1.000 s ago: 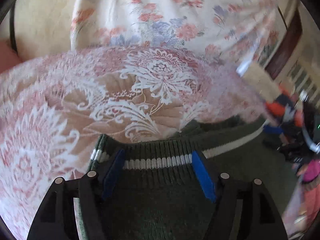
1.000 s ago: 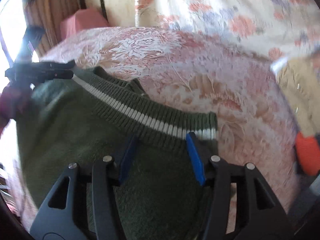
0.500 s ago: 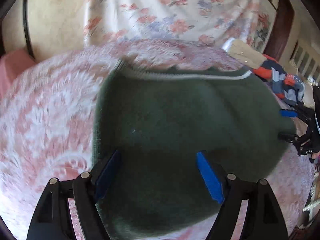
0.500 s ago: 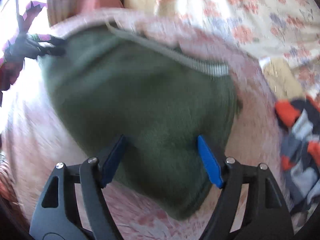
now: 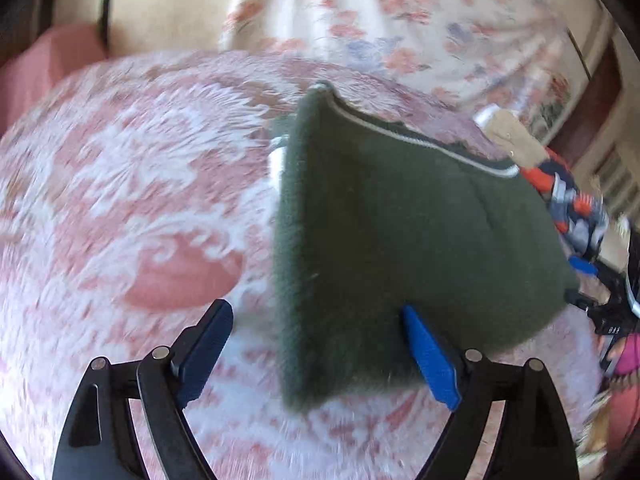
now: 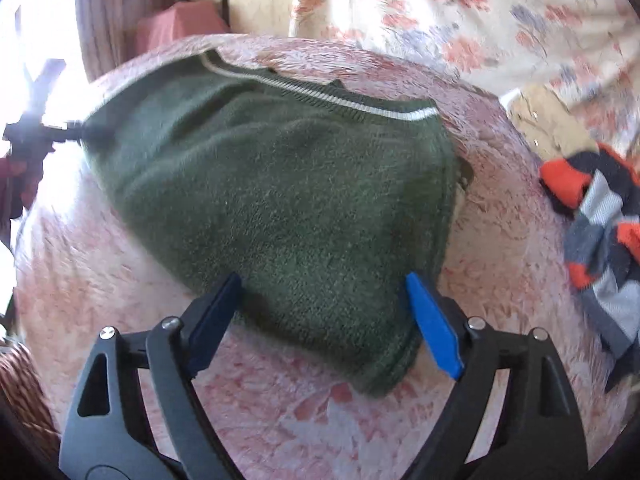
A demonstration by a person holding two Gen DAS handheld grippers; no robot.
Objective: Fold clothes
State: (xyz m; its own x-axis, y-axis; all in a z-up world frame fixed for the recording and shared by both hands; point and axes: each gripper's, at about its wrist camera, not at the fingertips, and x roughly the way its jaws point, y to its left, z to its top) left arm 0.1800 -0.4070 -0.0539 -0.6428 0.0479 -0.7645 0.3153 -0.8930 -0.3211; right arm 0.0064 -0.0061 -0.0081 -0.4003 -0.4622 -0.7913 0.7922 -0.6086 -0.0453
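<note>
No text, label, brand, number or sign can be read in either view. The left wrist picture is smeared by motion blur, and the right wrist picture is sharper yet shows no lettering.

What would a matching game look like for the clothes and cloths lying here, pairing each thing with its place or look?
Things:
1. dark green knitted sweater
2. orange, grey and black patterned garment
3. pink and white floral bedspread
4. beige folded cloth

Descriptions:
A. crumpled at the right edge
B. spread under everything
C. folded, white stripe along its far edge
D. plain, beyond the patterned garment

Pairs: 1-C, 2-A, 3-B, 4-D
</note>
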